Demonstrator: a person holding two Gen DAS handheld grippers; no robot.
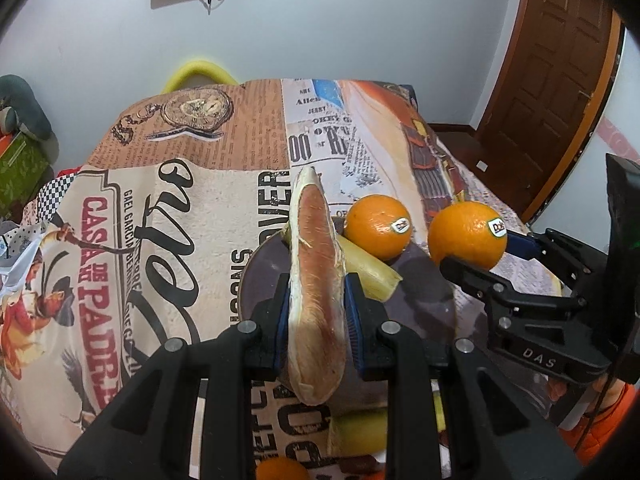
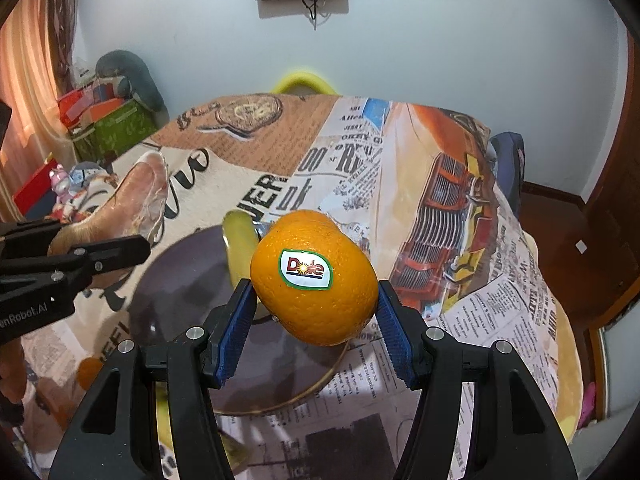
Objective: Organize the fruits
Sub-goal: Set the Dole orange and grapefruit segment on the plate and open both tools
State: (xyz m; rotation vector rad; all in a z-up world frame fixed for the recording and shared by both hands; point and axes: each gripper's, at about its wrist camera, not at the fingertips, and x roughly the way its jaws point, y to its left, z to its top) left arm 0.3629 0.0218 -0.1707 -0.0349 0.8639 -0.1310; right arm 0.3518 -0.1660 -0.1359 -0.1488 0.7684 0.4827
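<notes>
My left gripper (image 1: 316, 312) is shut on a pomelo wedge (image 1: 316, 280) with pink flesh and pale rind, held above a dark plate (image 1: 260, 280). On the plate lie an orange (image 1: 378, 227) and a yellow-green rind piece (image 1: 368, 270). My right gripper (image 2: 314, 316) is shut on a second orange (image 2: 314, 276) with a Dole sticker, above the plate's (image 2: 180, 280) right part. That orange also shows in the left wrist view (image 1: 466, 236). The wedge shows at the left of the right wrist view (image 2: 132, 196).
The table wears a printed newspaper-style cloth (image 1: 180, 208). Another orange (image 1: 280, 470) and a yellow fruit (image 1: 362, 428) lie near the front edge. A yellow chair back (image 1: 198, 72) stands behind the table. A wooden door (image 1: 552, 80) is at the right; boxes (image 2: 108, 120) stand at the left.
</notes>
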